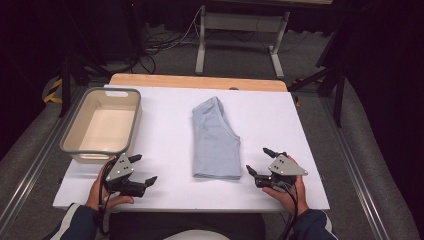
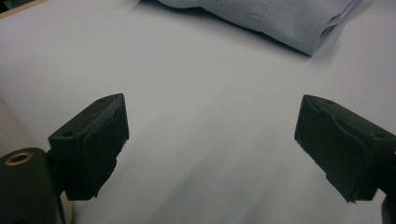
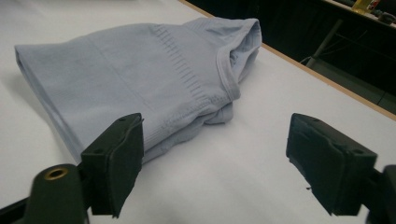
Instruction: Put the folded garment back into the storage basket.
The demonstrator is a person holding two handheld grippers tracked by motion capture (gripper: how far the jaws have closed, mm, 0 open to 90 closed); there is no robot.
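A folded light-blue garment lies in the middle of the white table top; it also appears at the top of the left gripper view and large in the right gripper view. My left gripper rests near the front edge, left of the garment, open with nothing between its jaws. My right gripper sits right of the garment's near end, open and empty, its left jaw close in front of the cloth.
A beige plastic bin with a grey rim stands at the table's left side, just beyond my left gripper. A wooden edge runs along the table's far side. Metal frame legs and cables are on the floor behind.
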